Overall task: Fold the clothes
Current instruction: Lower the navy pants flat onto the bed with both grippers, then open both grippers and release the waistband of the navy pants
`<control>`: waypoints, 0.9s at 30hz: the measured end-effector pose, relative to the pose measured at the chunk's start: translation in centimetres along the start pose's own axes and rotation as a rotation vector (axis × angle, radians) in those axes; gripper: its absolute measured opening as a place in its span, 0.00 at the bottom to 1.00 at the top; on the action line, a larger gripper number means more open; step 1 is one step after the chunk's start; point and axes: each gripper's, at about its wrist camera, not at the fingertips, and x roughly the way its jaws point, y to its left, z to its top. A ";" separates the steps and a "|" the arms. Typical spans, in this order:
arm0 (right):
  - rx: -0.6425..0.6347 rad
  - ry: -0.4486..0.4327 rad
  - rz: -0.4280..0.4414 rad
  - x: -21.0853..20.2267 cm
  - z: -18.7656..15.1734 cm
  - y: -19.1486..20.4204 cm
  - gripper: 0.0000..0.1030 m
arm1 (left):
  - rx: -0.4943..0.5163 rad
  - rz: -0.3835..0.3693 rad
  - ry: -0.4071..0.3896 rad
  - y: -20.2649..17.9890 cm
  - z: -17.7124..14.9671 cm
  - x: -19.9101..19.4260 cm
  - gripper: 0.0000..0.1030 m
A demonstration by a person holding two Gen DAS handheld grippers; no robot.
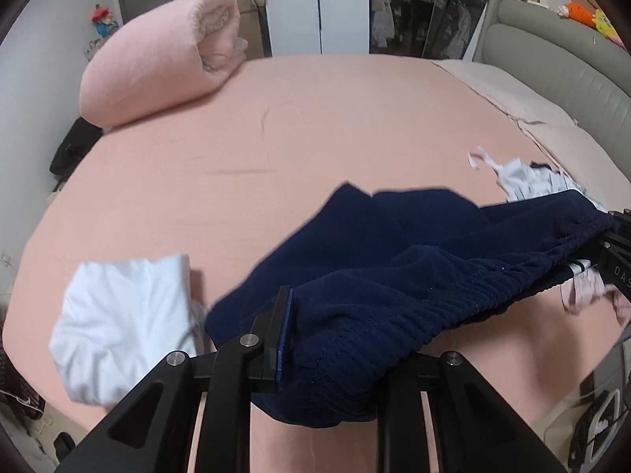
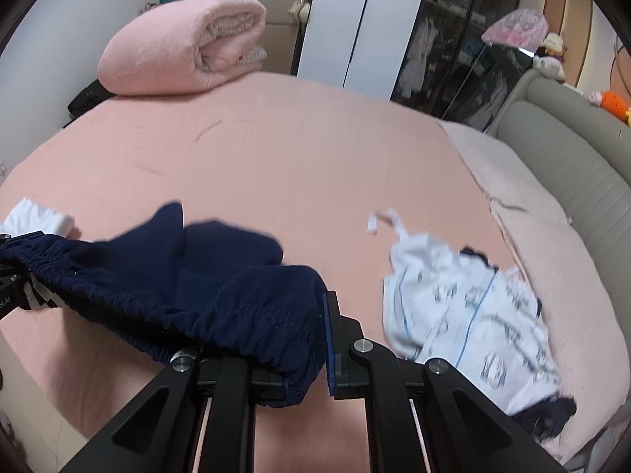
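Above the near edge of the pink bed we find navy shorts stretched by the waistband between both tools. Our left gripper and right gripper each pinch elastic; cloth hides one finger of each. Motion blurs the white garment and printed garment.

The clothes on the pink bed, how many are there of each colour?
Navy blue: 1, the navy garment held up by its waistband between the left gripper and the right gripper.
Plain white: 1, the white folded piece.
White with a print: 1, the printed garment, with something dark under it that cannot be told.
Total: 3
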 end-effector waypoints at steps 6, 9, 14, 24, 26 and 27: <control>0.023 0.050 0.016 0.1 -3.3 0.2 0.07 | 0.026 0.004 0.031 -0.4 -2.0 -0.1 0.19; 0.047 0.078 0.029 0.6 -4.8 0.4 0.07 | 0.039 0.016 0.054 -0.3 -3.1 0.3 0.19; 0.085 0.124 0.053 1.3 -7.2 0.8 0.07 | 0.032 0.015 0.097 -0.2 -5.4 1.1 0.19; 0.090 0.181 0.095 2.1 -11.0 2.1 0.07 | 0.055 0.001 0.135 0.0 -9.0 2.2 0.19; 0.089 0.185 0.100 2.1 -11.4 2.4 0.08 | 0.044 0.001 0.128 0.1 -9.3 2.2 0.19; 0.087 0.186 0.103 2.1 -11.6 2.6 0.08 | 0.037 0.000 0.125 0.2 -9.5 2.2 0.19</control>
